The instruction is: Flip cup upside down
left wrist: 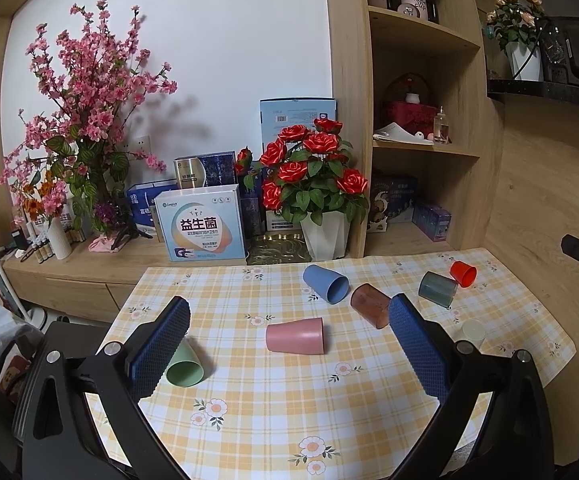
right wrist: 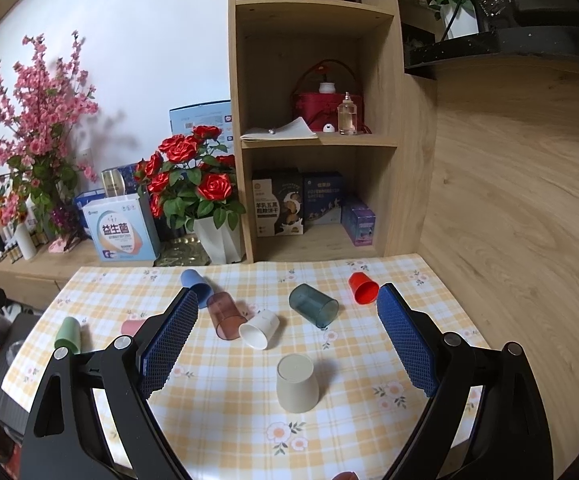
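Note:
Several plastic cups lie on the checked tablecloth (left wrist: 273, 408). In the left wrist view a pink cup (left wrist: 295, 336) lies on its side between my fingers, with a green cup (left wrist: 185, 366) partly behind the left finger, a blue cup (left wrist: 325, 283) and a brown clear cup (left wrist: 370, 305) beyond. My left gripper (left wrist: 289, 312) is open and empty. In the right wrist view a beige cup (right wrist: 297, 382) stands upside down between my fingers; a white cup (right wrist: 260, 329), a dark teal cup (right wrist: 313, 305) and a red cup (right wrist: 363, 287) lie on their sides. My right gripper (right wrist: 287, 300) is open and empty.
A rose pot (left wrist: 324, 232) and a boxed product (left wrist: 201, 224) stand on the wooden sideboard behind the table. A shelf unit (right wrist: 313, 120) with boxes and jars rises at the back. A wood-panel wall (right wrist: 521, 200) borders the table's right side.

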Demonstrator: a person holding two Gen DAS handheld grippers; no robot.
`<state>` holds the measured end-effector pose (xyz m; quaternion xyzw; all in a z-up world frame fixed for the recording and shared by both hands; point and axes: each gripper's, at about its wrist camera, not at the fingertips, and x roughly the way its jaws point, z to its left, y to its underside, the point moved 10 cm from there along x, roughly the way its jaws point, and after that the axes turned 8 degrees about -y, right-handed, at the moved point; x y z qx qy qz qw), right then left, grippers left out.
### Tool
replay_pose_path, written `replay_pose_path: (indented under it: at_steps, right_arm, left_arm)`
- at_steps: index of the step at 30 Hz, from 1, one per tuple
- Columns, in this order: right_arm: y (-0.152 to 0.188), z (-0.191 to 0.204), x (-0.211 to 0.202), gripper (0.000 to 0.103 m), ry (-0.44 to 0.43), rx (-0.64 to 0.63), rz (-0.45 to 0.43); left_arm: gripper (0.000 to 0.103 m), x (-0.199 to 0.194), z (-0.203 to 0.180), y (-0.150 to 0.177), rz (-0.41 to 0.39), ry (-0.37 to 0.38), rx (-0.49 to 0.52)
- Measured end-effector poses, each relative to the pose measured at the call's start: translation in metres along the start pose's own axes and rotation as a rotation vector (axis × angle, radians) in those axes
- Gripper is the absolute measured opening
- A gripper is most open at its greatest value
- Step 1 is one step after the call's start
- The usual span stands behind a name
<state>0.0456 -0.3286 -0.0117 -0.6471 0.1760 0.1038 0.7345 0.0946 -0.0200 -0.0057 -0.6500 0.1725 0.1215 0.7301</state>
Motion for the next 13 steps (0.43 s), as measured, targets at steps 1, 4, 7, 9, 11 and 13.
replay_pose_path:
  at_steps: [1, 4, 7, 9, 11, 13]
  right_arm:
    - [-0.0001, 0.0000, 0.0000, 0.088, -0.001, 0.000, -0.001]
    - [0.0004, -0.0002, 0.0007, 0.088, -0.001, 0.000, 0.003]
    - [0.0008, -0.0001, 0.0005, 0.088, -0.001, 0.000, 0.003]
    - [0.0008, -0.0001, 0.0005, 0.088, -0.002, 0.001, 0.003]
    - [0.0007, -0.0002, 0.0004, 0.088, 0.000, 0.000, 0.003]
    - [0.0010, -0.0001, 0.0011, 0.088, -0.003, 0.000, 0.005]
  left_arm:
    - [0.097, 0.0000, -0.0001, -0.0001, 0.000, 0.000, 0.001]
    - [0.097, -0.0006, 0.0024, 0.0000, -0.001, -0.005, 0.002]
    - [0.097, -0.0019, 0.0059, 0.0003, -0.002, -0.014, 0.005]
    - [0.097, -0.0013, 0.0066, -0.0002, -0.002, -0.019, 0.007]
    - [0.097, -0.0014, 0.0077, 0.0000, -0.001, -0.021, 0.008]
    - [0.097, -0.0012, 0.0084, 0.0000, 0.000, -0.023, 0.009]
